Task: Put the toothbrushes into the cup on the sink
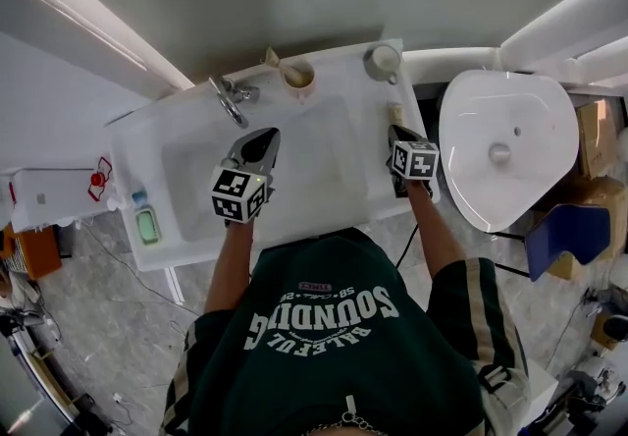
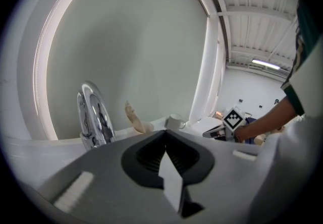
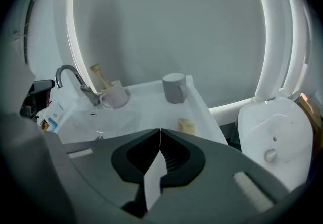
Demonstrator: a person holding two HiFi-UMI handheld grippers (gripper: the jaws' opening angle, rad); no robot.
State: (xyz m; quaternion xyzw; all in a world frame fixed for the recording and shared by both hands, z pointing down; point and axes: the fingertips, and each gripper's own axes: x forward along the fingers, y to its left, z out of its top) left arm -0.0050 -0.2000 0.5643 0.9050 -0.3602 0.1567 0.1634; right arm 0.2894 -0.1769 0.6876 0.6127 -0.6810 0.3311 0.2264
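Note:
A pink cup (image 1: 297, 76) (image 3: 117, 97) stands on the sink's back ledge, with beige toothbrush handles (image 3: 100, 76) (image 2: 132, 115) sticking out of it. A grey mug (image 1: 383, 61) (image 3: 174, 87) (image 2: 174, 121) sits at the back right corner. My left gripper (image 1: 267, 136) (image 2: 165, 133) hovers over the basin, jaws together and empty. My right gripper (image 1: 394, 131) (image 3: 160, 130) is over the sink's right ledge, jaws pressed together with nothing between them. It hangs just in front of a small yellowish block (image 1: 394, 114) (image 3: 186, 125).
The chrome faucet (image 1: 228, 97) (image 2: 94, 117) (image 3: 71, 79) rises at the back of the white sink (image 1: 324, 198). A green soap dish (image 1: 147, 225) lies on the left ledge. A white toilet (image 1: 505, 149) (image 3: 275, 134) stands right of the sink. The wall is directly behind.

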